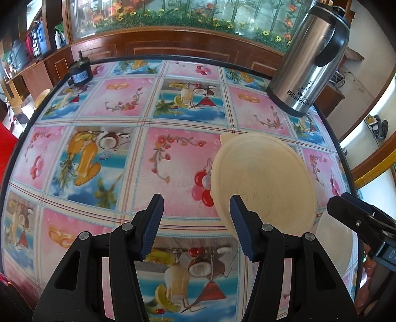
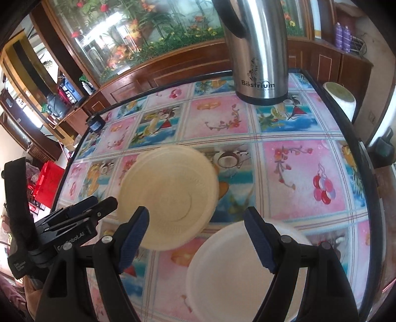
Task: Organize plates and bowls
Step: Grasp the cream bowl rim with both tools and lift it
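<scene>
Left tongs [image 1: 196, 224] wide open, nothing between the blue-padded fingers [image 1: 153, 223], hovering over the worktop [image 1: 123, 104] with its glossy pink-and-blue fruit-and-flower print cover. Its right finger overlaps the near-left edge of the cream round plastic plate [image 1: 263, 183] in the left wrist view; contact cannot be told. That plate sits flat on the worktop, right of centre, with a small tab on its far-left rim.

Right tongs [image 2: 196, 237] also wide open, holding nothing. In the right wrist view the cream plate [image 2: 168, 195] lies ahead-left, slightly blurred, with the left finger's tip over its near edge. A white round plastic bowl [image 2: 237, 272] sits near, below and between the fingers, its rim passing behind the right finger [image 2: 257, 240]; touching or not, cannot tell. Plate and bowl lie just beside each other, bowl nearer the worktop's front-right.

Stainless steel thermos jug with black handle and "Bëstrium" label [image 2: 257, 52] stands upright at the far right side of the worktop, well apart from the plate. Small black-and-blue cylindrical device [image 1: 79, 73] sits at the far-left edge. A white round-topped stool [image 2: 340, 99] stands beyond the worktop's right edge. Wooden cabinet with floral glass panel [image 1: 173, 22] behind.
</scene>
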